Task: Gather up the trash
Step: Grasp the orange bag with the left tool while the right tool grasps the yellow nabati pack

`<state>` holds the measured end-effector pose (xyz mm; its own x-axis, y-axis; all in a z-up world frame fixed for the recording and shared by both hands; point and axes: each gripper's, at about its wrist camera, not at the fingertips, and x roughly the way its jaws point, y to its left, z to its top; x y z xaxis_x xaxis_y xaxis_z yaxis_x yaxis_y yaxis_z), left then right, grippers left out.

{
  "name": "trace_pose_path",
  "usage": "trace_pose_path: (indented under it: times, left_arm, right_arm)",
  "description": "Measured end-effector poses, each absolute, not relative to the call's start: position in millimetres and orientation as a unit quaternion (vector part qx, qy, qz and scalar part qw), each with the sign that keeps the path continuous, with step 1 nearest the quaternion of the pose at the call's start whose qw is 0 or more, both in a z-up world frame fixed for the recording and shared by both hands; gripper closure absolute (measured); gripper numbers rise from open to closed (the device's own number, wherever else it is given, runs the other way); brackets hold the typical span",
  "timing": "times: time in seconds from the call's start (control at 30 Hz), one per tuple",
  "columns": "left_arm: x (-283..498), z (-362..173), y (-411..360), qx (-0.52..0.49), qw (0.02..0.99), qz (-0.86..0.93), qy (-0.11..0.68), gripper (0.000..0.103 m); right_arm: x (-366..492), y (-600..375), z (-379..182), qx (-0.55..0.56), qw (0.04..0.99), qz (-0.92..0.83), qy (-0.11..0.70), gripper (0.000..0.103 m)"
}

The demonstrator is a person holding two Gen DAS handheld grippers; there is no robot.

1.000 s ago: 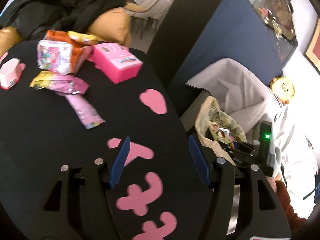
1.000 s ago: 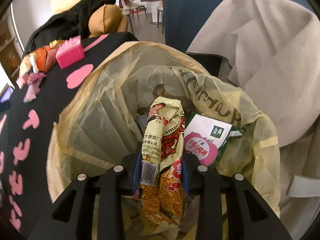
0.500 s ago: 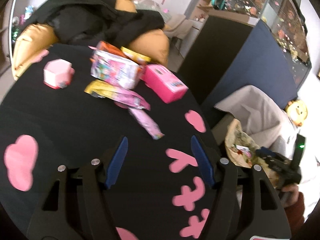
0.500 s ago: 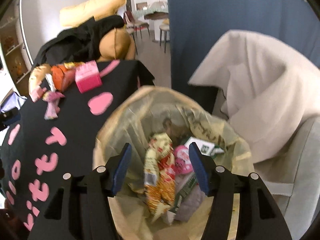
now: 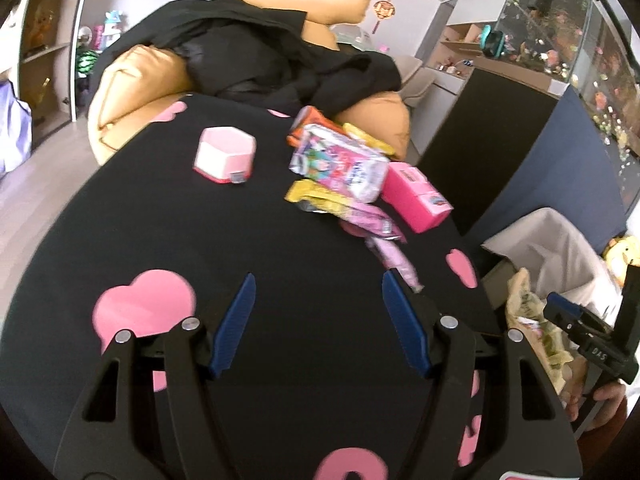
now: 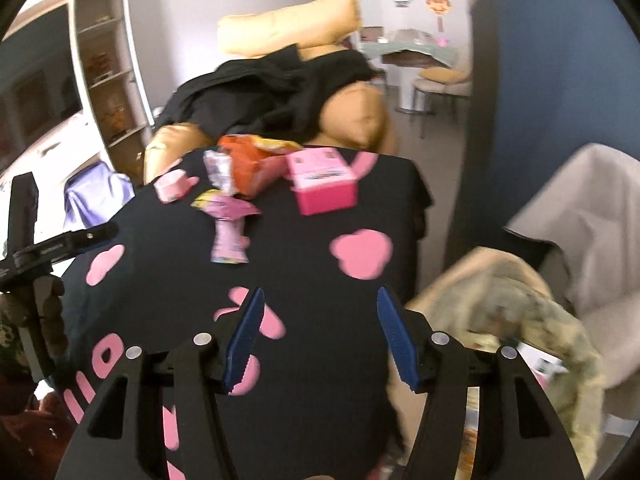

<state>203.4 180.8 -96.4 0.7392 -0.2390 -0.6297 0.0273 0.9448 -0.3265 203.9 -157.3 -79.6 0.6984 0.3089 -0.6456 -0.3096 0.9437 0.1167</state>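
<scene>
Here the left hand-held gripper (image 5: 316, 312) hangs over the black tabletop (image 5: 240, 240) with its blue jaws spread apart and nothing between them. The right hand-held gripper (image 6: 318, 332) is likewise released and empty, its jaws parted above the near right edge of the same tabletop, which carries pink heart and letter shapes. Just right of it, below the tabletop's edge, sits the yellowish trash bag (image 6: 520, 304), with wrappers inside; the picture is blurred there. Farther out, toward the far side of the tabletop, the remaining litter lies in a loose cluster: a long pink wrapper (image 6: 230, 232) nearest, a bright pink box (image 6: 324, 188) to its right, an orange packet (image 6: 244, 164) behind, and a small pink hexagonal box (image 5: 226, 156) off to the left. Beyond them a black garment (image 5: 260, 64) drapes over tan cushions (image 5: 132, 92).
</scene>
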Motion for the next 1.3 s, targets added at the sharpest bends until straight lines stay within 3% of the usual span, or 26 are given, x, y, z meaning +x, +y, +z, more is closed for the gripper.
trace_pose_path:
  times: [0.43, 0.8, 1.03, 1.3]
  left_arm:
    - [230.3, -94.4, 201.7, -0.145, 0.918, -0.116, 0.351, 0.04]
    - [385.3, -65.3, 151.0, -0.142, 0.917, -0.15, 0.341, 0.039]
    - [488.3, -71.2, 141.6, -0.087, 0.913, -0.1, 0.385, 0.039]
    - [488.7, -65.8, 179.6, -0.133, 0.909, -0.111, 0.38, 0.039]
  right_arm:
    - [259.5, -92.1, -99.6, -0.009, 0.919, 0.162, 0.359, 0.047]
    - [302.9, -97.4, -107.8, 0.001, 0.929, 0.147, 0.34, 0.047]
    - [322.5, -108.0, -92.2, 0.029, 0.922, 0.168, 0.347, 0.047]
    - [412.0, -40.5, -61.6, -0.057, 0.911, 0.247, 0.325, 0.047]
